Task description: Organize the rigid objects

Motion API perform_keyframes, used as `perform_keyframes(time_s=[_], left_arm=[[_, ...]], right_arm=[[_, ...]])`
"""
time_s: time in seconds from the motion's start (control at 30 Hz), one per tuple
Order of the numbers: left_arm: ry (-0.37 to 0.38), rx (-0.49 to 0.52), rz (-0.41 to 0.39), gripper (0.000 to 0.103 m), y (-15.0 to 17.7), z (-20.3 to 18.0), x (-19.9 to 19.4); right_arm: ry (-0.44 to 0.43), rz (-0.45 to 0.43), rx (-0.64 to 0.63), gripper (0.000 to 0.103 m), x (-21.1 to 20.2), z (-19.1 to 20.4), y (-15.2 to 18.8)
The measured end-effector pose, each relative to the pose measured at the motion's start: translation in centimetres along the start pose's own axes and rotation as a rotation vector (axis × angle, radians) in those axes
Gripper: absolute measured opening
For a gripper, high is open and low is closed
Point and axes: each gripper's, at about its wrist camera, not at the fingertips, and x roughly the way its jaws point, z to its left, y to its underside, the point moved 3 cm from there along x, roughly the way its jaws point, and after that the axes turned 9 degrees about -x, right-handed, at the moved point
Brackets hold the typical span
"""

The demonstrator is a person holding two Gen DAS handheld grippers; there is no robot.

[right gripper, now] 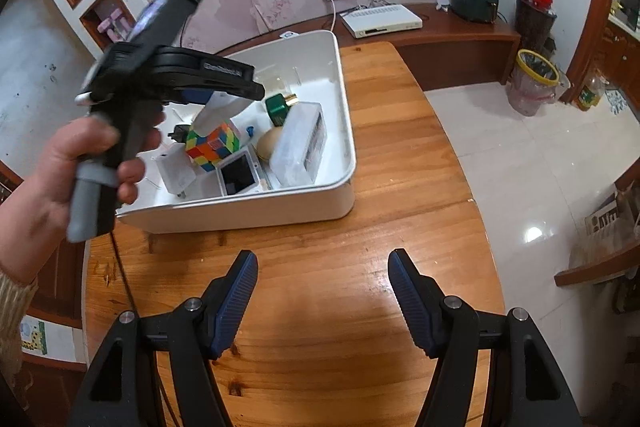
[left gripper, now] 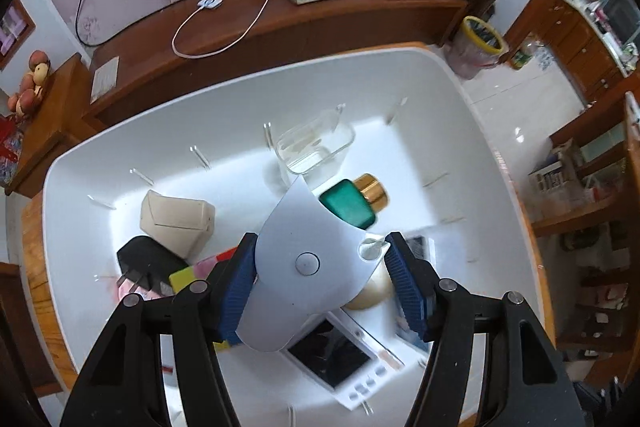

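Above the white bin (left gripper: 460, 99), left jaws clamp a pale device (left gripper: 308, 263); right jaws gape empty.

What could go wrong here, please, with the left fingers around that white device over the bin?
1. The white device sits tilted between the left gripper fingers; it might slip.
2. Below lie a cube, egg and green bottle; a drop could knock them.
3. The bin looks crowded, so little flat space remains.
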Motion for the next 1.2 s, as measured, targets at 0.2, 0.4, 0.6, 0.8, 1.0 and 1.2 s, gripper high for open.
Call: perform_keyframes(time_s=[0.2,0.4,0.6,0.8,1.0,1.2], left_arm=[[0.04,-0.084,0.041,0.078,0.1,0.4,0.0],[0.021,-0.099,-0.002,0.083,0.6,0.7,-2.9],[0.003,-0.107,-0.02,0.082,2.5,0.8,-6.2],[0.002,-0.135,-0.076,0.083,5.5,1.1,-11.0],[-0.048,-0.157,-0.14,0.083,10.0,1.3,-16.8],[-0.09,-0.187,-0.22,0.083,15.4,1.6,-22.7]], right_arm=[[0.001,0.006,0.029,0.069,0.0,-0.8,0.2],[-0.006,0.008,0.013,0.069,0.1,-0.7,0.2],[-0.021,0.002,-0.026,0.069,-0.4,0.1,0.1],[-0.037,-0.009,-0.09,0.069,-1.8,1.8,-0.2],[-0.027,-0.006,-0.172,0.069,-4.4,3.6,0.3],[0.005,0.0,-0.184,0.069,-8.1,4.8,1.3]])
